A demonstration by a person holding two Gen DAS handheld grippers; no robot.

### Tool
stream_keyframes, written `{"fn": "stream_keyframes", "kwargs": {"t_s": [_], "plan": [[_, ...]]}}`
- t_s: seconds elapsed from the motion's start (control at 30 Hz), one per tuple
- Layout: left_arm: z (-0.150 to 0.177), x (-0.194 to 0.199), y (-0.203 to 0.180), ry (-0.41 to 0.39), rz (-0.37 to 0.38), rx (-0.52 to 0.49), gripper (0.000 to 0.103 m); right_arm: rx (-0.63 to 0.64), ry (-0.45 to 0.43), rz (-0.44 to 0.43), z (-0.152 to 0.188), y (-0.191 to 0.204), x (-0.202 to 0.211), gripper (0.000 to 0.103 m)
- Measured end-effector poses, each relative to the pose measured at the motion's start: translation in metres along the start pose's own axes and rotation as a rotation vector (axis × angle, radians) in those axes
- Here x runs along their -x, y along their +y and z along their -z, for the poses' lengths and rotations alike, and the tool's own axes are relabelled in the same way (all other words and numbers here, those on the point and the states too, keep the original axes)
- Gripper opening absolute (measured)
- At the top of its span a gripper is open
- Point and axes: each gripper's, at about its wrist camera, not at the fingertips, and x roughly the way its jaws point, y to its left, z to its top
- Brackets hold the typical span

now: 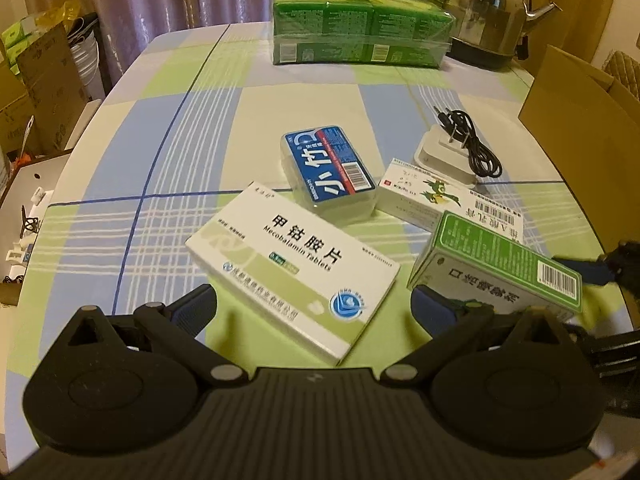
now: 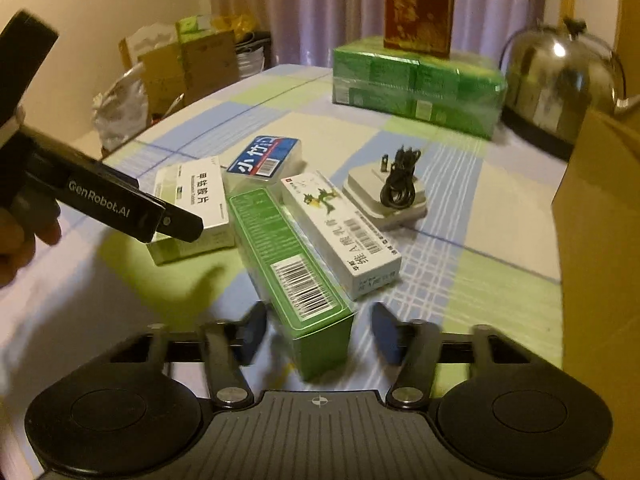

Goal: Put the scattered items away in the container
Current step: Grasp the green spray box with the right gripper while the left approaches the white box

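I am working over the tabletop, and the cardboard box standing open at its right edge is, I judge, the container, kept close so each carry is short. Going down in size from that box: the white tablet box is lying flat farthest from it, between the fingers of my left claw, which is hanging spread wide and holding nothing, probably lined up for a later grasp. The green box is lying nearer the cardboard box, its near end sitting between the blue pads of my right claw; that claw is gaping wider than the carton and not touching it, so I am judging this the approach before closing. The lizard-printed box is resting just beside it, the blue-lidded case behind, and the white charger with its coiled cable is waiting nearest the cardboard box.
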Motion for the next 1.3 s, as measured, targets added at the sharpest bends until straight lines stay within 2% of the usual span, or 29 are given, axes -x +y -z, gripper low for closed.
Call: {"fn": "stream_keyframes", "kwargs": {"t_s": [0.13,0.23,0.37,0.43,0.53,0.6,0.83,1.0,1.07,1.1,1.13,1.23,1.3], "plan": [[-0.006,-0.008,0.002,-0.003,-0.002,0.05,0.101,-0.088,0.004,-0.028,-0.001,-0.011,0.002,0.033],[-0.011,-0.017,0.003,-0.003,-0.013,0.109,0.101,-0.126,0.001,-0.034,0.002,-0.017,0.009,0.033],[-0.014,-0.03,-0.002,0.007,-0.067,0.118,0.101,-0.169,0.002,-0.051,0.008,-0.022,0.017,0.032],[-0.012,-0.036,-0.005,0.022,-0.083,0.099,0.101,-0.213,0.009,-0.069,0.011,-0.027,0.021,0.031],[-0.004,-0.038,-0.009,0.048,-0.095,0.038,0.093,-0.304,0.029,-0.102,0.015,-0.036,0.028,0.031],[0.002,-0.03,-0.008,0.05,-0.081,0.017,0.086,-0.358,0.044,-0.119,0.019,-0.043,0.034,0.031],[0.047,0.015,-0.009,0.093,0.018,-0.065,0.074,-0.398,0.069,-0.123,0.036,-0.045,0.059,0.031],[0.086,0.044,-0.026,0.086,0.08,-0.133,0.072,-0.36,0.08,-0.071,0.057,-0.032,0.075,0.033],[0.097,0.052,-0.028,0.076,0.087,-0.128,0.073,-0.327,0.075,-0.02,0.065,-0.025,0.08,0.044],[0.1,0.054,-0.029,0.069,0.084,-0.123,0.078,-0.302,0.067,0.015,0.068,-0.02,0.082,0.06],[0.102,0.056,-0.029,0.064,0.078,-0.119,0.081,-0.274,0.058,0.052,0.07,-0.016,0.084,0.068],[0.101,0.059,-0.028,0.037,0.066,-0.115,0.084,-0.11,-0.003,0.17,0.071,0.009,0.092,0.068],[0.098,0.061,-0.027,0.012,0.061,-0.101,0.085,-0.008,-0.061,0.199,0.067,0.024,0.095,0.068]]}}
